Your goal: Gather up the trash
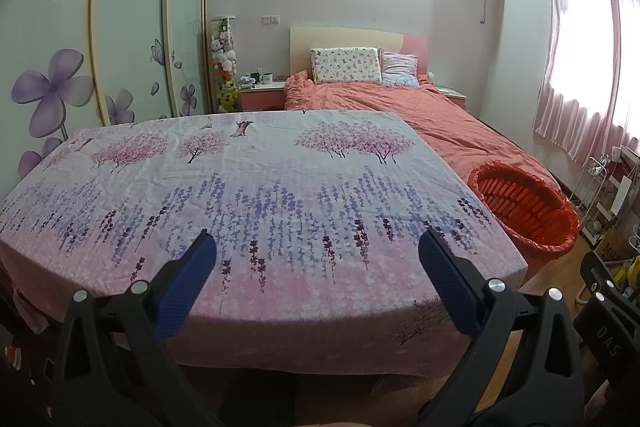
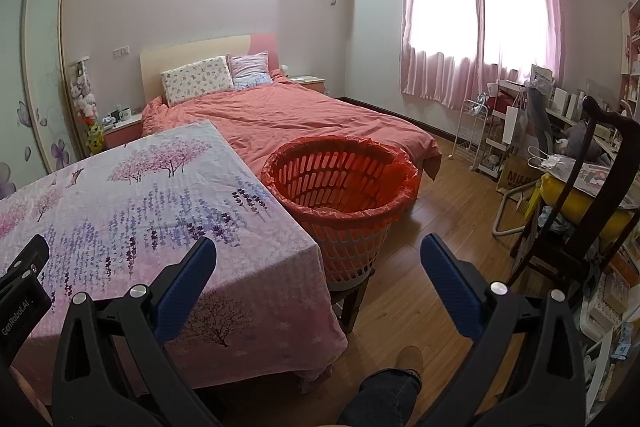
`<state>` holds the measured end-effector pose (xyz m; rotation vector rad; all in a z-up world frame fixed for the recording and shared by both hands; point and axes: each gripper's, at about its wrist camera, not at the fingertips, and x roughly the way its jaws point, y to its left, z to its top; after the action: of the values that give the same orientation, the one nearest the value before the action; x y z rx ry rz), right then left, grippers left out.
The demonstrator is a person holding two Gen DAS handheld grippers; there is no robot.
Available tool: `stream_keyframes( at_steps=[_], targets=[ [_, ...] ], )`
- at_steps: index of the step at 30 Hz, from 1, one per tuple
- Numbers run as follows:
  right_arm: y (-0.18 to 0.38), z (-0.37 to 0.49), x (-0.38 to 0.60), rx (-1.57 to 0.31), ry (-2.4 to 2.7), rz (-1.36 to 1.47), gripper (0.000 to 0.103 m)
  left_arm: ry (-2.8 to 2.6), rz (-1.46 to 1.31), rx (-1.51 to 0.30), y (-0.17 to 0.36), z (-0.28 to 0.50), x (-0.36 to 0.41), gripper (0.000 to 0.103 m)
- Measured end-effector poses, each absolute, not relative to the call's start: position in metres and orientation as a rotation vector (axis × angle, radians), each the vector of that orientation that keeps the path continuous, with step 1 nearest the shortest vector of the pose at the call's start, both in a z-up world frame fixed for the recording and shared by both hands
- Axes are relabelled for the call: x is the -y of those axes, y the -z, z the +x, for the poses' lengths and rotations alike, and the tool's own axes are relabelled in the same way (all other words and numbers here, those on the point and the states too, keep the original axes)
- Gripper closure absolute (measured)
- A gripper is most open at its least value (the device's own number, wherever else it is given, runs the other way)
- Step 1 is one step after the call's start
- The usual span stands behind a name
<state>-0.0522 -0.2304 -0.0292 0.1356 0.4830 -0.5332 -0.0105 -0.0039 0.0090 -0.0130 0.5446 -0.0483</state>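
Observation:
A table under a floral cloth (image 1: 256, 187) fills the left wrist view; no trash shows on it. A white basket lined with an orange bag (image 1: 524, 211) stands off its right edge; in the right wrist view the basket (image 2: 340, 187) sits on a low stool between table (image 2: 120, 195) and bed. My left gripper (image 1: 316, 243) is open and empty above the table's near edge. My right gripper (image 2: 318, 247) is open and empty, held before the table's right corner and the basket. The left gripper's body (image 2: 22, 287) shows at the right wrist view's left edge.
A bed with a coral cover (image 2: 288, 115) lies behind the table. A dark wooden chair (image 2: 580, 207) and cluttered shelves (image 2: 520, 131) stand at the right. A wardrobe (image 1: 120, 27) lines the left wall. My leg and shoe (image 2: 400, 379) show on the wooden floor.

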Motion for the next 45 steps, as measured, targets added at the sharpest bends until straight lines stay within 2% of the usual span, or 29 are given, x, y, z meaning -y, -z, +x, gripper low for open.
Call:
stream_keyframes(
  at_steps=[45],
  targets=[
    [0.032,-0.0512,0.2298,-0.493,0.529,0.138,0.002,0.043,-0.014,-0.564,-0.0051,-0.0092,0.001,0.004]
  ],
)
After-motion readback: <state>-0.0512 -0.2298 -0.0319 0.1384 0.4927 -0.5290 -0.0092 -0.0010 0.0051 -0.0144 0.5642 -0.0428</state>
